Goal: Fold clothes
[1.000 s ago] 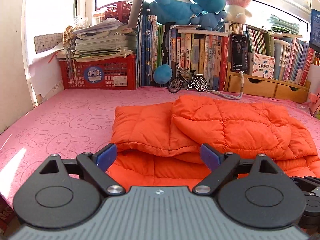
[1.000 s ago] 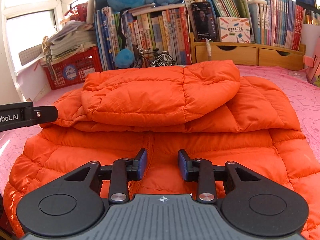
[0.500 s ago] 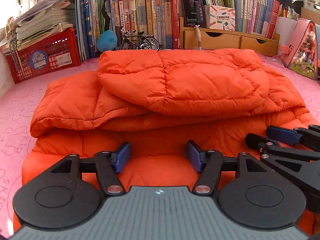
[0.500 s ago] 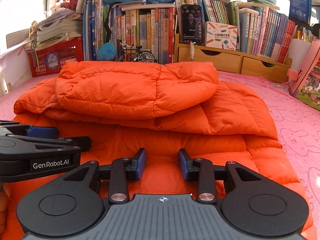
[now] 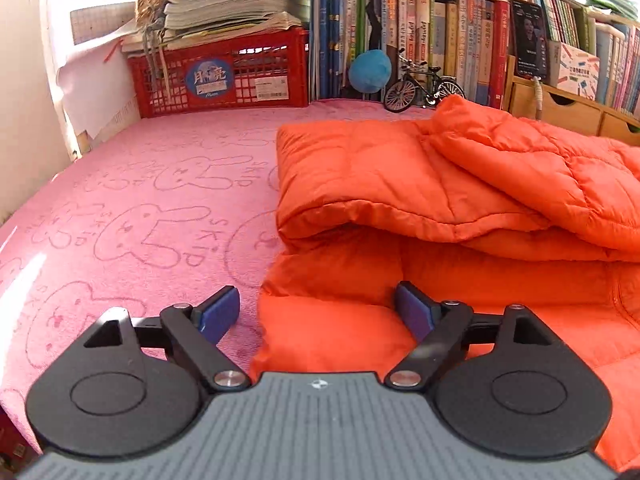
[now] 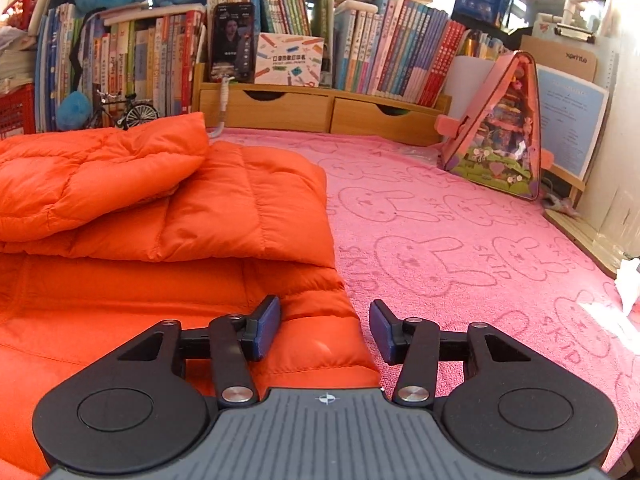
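Orange puffer jacket (image 5: pixel 460 184) lies partly folded on the pink bunny-print blanket (image 5: pixel 140 208), with a sleeve or top layer doubled back over the body so there's a thick roll across the middle and a flat quilted panel nearer the cameras.

Left gripper (image 5: pixel 318 310) sits right over the jacket's near left corner. Its jaws have just been opening and now stand spread wide: the right blue pad is over orange fabric, the left pad is out over bare pink blanket, and the jacket's edge runs between them. Neither pad is pressing on the cloth, so nothing is pinched.

Right gripper (image 6: pixel 325 330) mirrors that on the other side. Its jaws have also just been opening and are about half spread. The left pad is over the jacket's (image 6: pixel 168 216) near right corner, the right pad over the blanket (image 6: pixel 460 248), with the hem edge in the gap. Can't tell if the left pad actually brushes the fabric, but it isn't clamped.

Left wrist view is the only one showing the whole red crate (image 5: pixel 224 76) with stacked papers on top. A model bicycle (image 5: pixel 424 88) shows in front of the books. Right wrist view alone gives you the wooden drawers (image 6: pixel 320 110), a phone (image 6: pixel 233 42) propped upright, and a pink triangular toy house (image 6: pixel 500 128) off to the right.
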The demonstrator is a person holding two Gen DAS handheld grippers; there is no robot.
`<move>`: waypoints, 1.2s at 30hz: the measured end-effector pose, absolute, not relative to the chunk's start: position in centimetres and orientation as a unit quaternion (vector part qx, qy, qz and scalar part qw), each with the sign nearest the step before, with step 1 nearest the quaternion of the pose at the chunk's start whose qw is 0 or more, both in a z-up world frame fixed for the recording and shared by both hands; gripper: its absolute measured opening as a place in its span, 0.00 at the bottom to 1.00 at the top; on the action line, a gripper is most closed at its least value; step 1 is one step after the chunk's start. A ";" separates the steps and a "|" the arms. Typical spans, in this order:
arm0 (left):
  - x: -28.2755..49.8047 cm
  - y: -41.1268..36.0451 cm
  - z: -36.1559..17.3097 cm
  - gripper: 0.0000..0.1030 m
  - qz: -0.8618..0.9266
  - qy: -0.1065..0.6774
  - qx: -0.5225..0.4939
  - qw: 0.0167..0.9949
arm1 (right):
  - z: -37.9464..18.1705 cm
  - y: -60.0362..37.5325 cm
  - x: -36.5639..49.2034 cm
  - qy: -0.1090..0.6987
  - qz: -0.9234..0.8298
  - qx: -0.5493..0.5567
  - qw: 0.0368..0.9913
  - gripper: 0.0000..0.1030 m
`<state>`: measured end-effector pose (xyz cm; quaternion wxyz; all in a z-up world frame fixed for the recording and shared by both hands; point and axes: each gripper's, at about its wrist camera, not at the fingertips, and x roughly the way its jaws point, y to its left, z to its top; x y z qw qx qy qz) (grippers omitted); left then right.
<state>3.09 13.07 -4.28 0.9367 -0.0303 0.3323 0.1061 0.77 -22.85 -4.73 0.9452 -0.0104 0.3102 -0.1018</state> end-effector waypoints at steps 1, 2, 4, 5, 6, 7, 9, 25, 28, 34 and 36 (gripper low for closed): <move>2.9 13.5 -4.3 0.86 0.113 0.332 -0.031 0.936 | -4.7 -23.5 0.8 0.313 -0.103 0.006 0.944 0.55; 2.7 13.7 -4.2 0.86 0.116 0.331 -0.034 0.936 | -4.6 -24.2 0.9 0.315 -0.104 0.023 0.943 0.56; 2.4 13.8 -4.2 0.86 0.136 0.327 -0.018 0.935 | -4.6 -24.5 0.8 0.313 -0.109 0.028 0.943 0.57; 2.2 13.8 -4.1 0.86 0.145 0.324 -0.011 0.935 | -4.5 -24.4 0.8 0.311 -0.115 0.023 0.943 0.59; 2.0 13.7 -4.1 0.86 0.157 0.322 -0.004 0.933 | -4.5 -24.4 0.8 0.307 -0.126 0.020 0.943 0.63; 1.9 13.7 -4.0 0.86 0.168 0.320 0.006 0.932 | -4.4 -24.5 0.7 0.302 -0.140 0.025 0.943 0.66; 1.7 13.5 -3.9 0.86 0.183 0.316 0.028 0.931 | -4.2 -25.2 0.5 0.294 -0.166 0.044 0.940 0.70; -5.7 14.9 -0.8 0.85 0.100 0.343 0.030 0.934 | -1.7 -30.4 -8.1 0.319 0.047 0.036 0.946 0.79; -6.6 13.6 -0.2 0.85 0.088 0.334 0.053 0.937 | -1.0 -31.2 -10.3 0.336 0.084 0.033 0.937 0.79; -6.2 9.9 1.2 0.86 0.031 0.298 0.080 0.951 | -1.1 -32.2 -13.5 0.384 0.143 -0.004 0.912 0.79; -5.2 8.1 1.4 0.86 0.005 0.293 0.080 0.953 | -1.6 -32.5 -14.0 0.397 0.156 -0.005 0.904 0.79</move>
